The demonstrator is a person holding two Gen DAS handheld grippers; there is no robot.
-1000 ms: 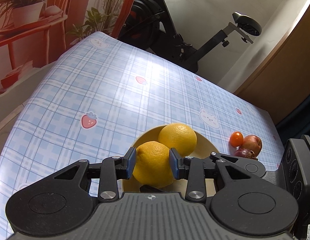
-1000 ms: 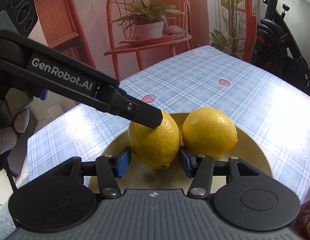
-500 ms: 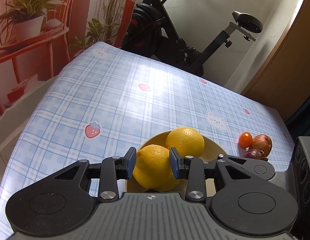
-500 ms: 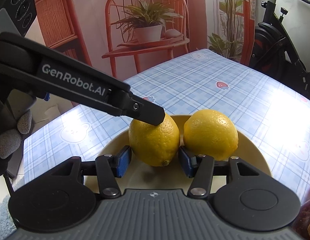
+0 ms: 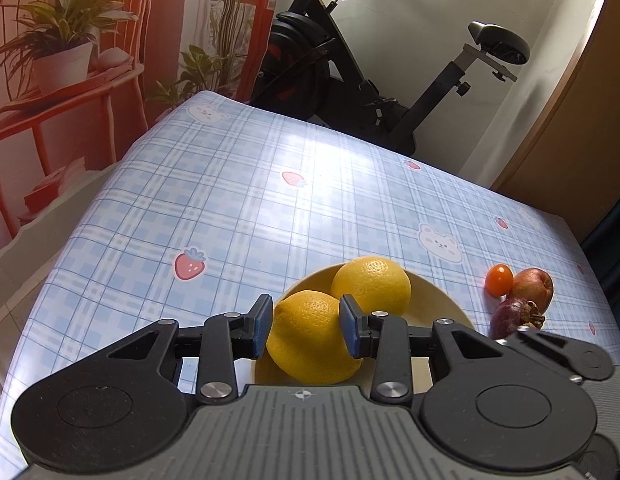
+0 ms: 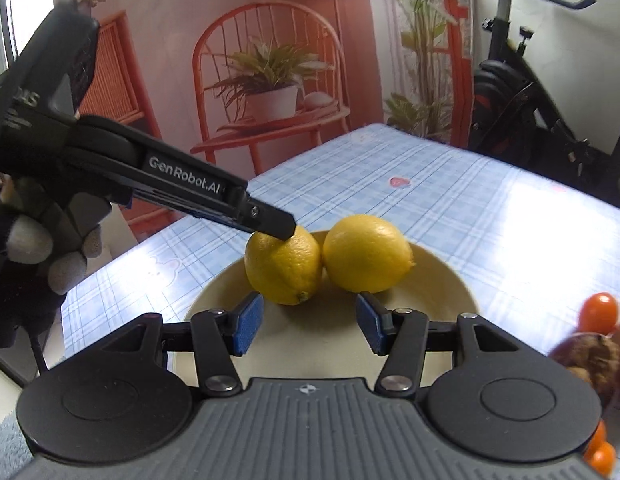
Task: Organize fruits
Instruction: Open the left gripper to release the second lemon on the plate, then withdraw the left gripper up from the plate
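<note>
left gripper (image 5: 306,326) stands around the near lemon (image 5: 312,338), one blue pad on each side of it. the pads look to touch the peel or to be just beside it, and i cannot tell if they press; the lemon rests on the yellow plate (image 5: 442,300), so i judge it is set down and the jaws are only a little apart, not carrying it. right gripper (image 6: 306,322) is partly open and has nothing between its pads; it sits at 6 o'clock of the plate, apart from both lemons.

the far lemon (image 5: 372,284) lies at 1 o'clock from the near one, touching it. at 3 o'clock of the plate, on the checked tablecloth (image 5: 230,200), are a small orange tomato (image 5: 499,279), a brown-red round fruit (image 5: 532,286) and a dark purple fruit (image 5: 514,314), close together and not yet on any plate.

what could go wrong: if the left gripper pulls back with a pad rubbing on the peel, the near lemon may roll, push its neighbour, and one may go over the low rim. the right gripper, when it turns to the small fruits, may knock the tomato so that it rolls to the table edge.

the right wrist view shows a left finger (image 6: 270,220) lying on top of the near lemon, and a gloved hand (image 6: 34,256) at 9 o'clock; the left view does not show this. only the left view shows both pads beside the lemon.
</note>
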